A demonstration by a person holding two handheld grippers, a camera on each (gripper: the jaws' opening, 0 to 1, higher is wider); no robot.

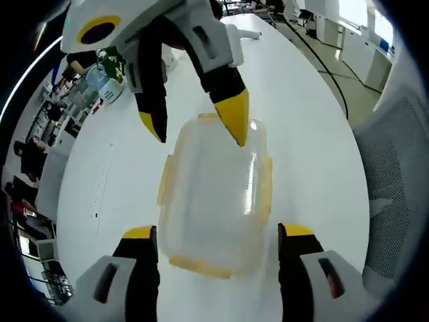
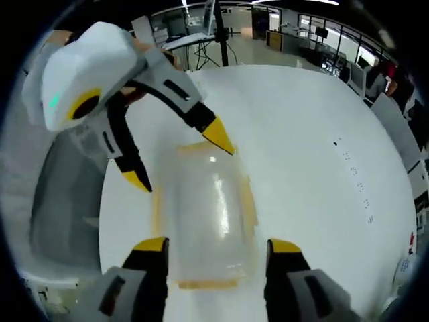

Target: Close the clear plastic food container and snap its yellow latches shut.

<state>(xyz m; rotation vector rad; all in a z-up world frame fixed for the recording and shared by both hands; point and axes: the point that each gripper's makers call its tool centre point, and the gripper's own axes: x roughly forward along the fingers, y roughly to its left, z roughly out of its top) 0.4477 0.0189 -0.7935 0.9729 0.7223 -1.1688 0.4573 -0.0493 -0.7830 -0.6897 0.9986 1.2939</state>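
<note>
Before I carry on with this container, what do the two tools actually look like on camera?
Both match. The left tool has black jaws with yellow tips rising from white housings with dark slots. The right tool is the same: black jaws, yellow tips, white base. Seen from across, each has a bulky white body with a yellow-ringed black oval marking; the left one's body also shows a small green light.

**Clear container on the white table, lid on**

The clear plastic food container lies flat on the white table, a rounded rectangle with its lid resting on top. Yellow latches run along all four sides of the lid. Whether any latch is snapped down cannot be told through the blur.
</note>
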